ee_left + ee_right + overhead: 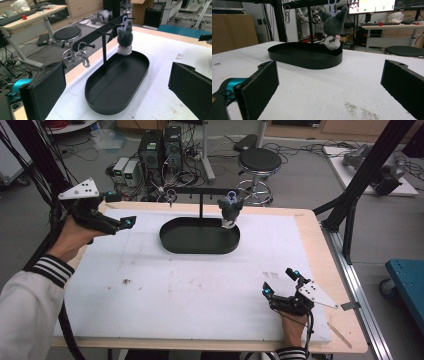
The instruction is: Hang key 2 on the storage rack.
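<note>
White table (pixel 150 290) holds one black tray (pixel 172 240), one hanging plush toy (pixel 230 210); both grippers' jaws open, empty.

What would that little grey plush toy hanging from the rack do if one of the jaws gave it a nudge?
The grey plush toy would probably swing, since it hangs from a peg by a pale loop. It looks soft and light, so it should squash rather than break. Its lower end sits close to the black tray, which might cut the swing short.

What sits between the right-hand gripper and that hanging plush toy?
Mostly bare white table cover; then the black tray's near rim, just before the plush toy. The right gripper view shows it best.
</note>
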Demonstrator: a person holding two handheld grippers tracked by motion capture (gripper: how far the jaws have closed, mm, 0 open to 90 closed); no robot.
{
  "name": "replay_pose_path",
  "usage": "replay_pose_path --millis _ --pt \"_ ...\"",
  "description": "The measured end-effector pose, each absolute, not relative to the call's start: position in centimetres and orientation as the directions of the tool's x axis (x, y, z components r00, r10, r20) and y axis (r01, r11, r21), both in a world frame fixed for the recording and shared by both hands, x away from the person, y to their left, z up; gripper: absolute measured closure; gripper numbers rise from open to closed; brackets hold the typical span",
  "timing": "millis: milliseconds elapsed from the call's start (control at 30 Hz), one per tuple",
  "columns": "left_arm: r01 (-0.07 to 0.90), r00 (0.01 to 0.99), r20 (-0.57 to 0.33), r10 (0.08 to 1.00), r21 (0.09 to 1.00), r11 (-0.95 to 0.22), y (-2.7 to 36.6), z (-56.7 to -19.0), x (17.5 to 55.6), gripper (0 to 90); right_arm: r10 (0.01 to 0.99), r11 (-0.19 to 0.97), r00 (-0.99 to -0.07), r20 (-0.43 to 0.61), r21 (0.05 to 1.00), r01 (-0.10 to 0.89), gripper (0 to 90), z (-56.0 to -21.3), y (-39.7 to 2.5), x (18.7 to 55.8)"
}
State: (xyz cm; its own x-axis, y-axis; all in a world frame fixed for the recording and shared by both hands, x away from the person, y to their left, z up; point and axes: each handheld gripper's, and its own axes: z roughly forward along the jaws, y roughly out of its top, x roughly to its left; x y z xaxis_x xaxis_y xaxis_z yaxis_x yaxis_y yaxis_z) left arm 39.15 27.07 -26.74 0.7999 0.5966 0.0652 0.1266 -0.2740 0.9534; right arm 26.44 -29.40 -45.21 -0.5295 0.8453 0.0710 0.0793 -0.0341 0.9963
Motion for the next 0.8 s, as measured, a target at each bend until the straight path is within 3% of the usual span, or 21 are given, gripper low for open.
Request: replay_pose_path --millis 533,800 --pt "0.088 0.755 0.029 0.656 0.986 -0.145 28.4 -35.0 31.9 1.7 0.844 -0.017 -0.533 0.052 0.997 0.07 0.8 -45.2 -29.3 26.4" --pt "0.141 0.739 -0.015 0.674 0.981 -0.133 28.6 -38.6 30.3 1.7 0.844 -0.02 -0.533 0.055 0.997 0.071 0.8 -45.2 -29.3 26.4"
